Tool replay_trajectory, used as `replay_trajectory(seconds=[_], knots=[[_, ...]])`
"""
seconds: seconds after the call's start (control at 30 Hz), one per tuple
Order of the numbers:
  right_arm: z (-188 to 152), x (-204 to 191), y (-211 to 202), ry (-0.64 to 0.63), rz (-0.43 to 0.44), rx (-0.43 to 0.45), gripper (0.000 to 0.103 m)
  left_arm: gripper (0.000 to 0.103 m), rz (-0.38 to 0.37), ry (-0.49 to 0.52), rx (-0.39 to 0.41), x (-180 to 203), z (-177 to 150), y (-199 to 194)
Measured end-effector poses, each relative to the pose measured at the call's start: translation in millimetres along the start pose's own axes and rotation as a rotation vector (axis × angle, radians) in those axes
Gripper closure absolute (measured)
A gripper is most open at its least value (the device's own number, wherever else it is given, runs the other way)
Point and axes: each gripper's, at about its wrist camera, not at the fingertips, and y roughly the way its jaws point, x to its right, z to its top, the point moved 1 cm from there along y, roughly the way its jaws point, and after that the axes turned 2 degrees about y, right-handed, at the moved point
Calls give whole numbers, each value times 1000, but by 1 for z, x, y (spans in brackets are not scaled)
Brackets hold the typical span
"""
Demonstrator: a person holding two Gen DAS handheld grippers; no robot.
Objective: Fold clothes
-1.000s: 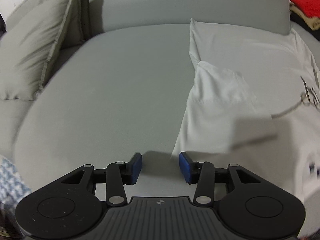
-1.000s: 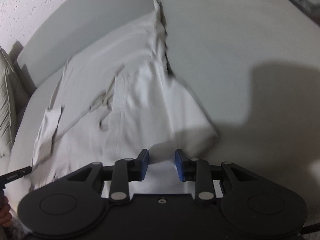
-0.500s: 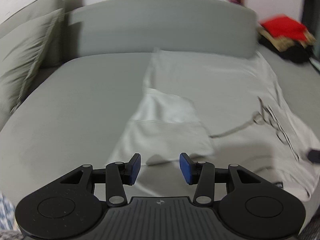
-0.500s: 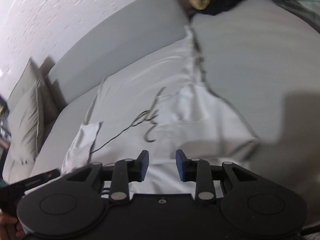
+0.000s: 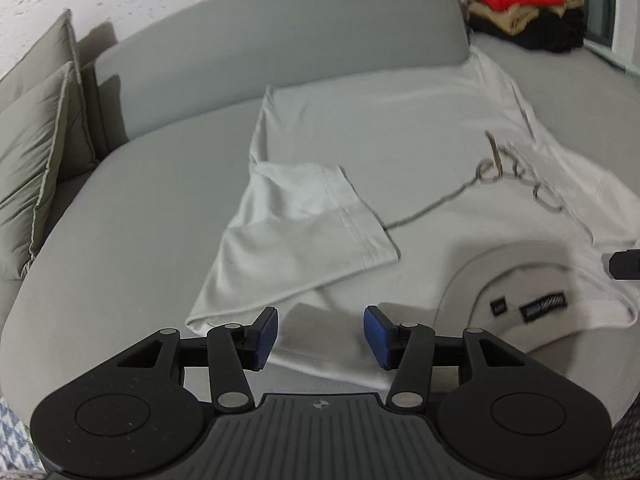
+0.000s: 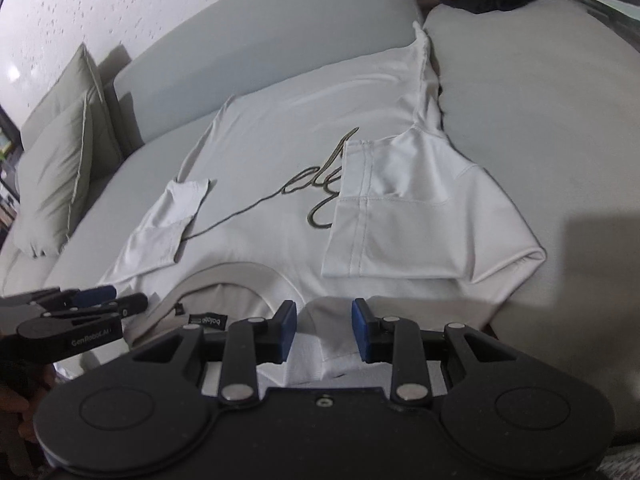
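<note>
The left wrist camera sat low behind its hand-held gripper (image 5: 320,336), looking forward and slightly down across the near left part of the white T-shirt (image 5: 400,152) toward the sofa backrest (image 5: 280,40) and the pillows (image 5: 36,152) at far left. The right wrist camera looked the same way from behind the right hand-held gripper (image 6: 324,330), close over the shirt's collar edge, and probably a little lower. Both views shared the shirt, backrest, pillows and clothes pile (image 5: 524,8), and the right view caught the left hand-held gripper at its lower left.
</note>
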Motion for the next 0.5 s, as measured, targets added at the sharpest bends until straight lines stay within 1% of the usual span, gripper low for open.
replay_trajectory(seconds=[0.1,0.2,0.33,0.43,0.5], knots=[[3,-2,-8,1,37,48,73,54,-9,15,7,4,0,-1],[4,-8,-8,-16,58,54,73,54,-18,30,14,8,0,-3],[3,-15,0,-52,38,34,73,53,-30,51,23,14,1,-5],[2,-13,11,-60,-34,-24,73,50,-29,64,25,16,0,-5],[1,-12,12,-58,-50,-37,73,50,-35,57,20,13,0,-5]])
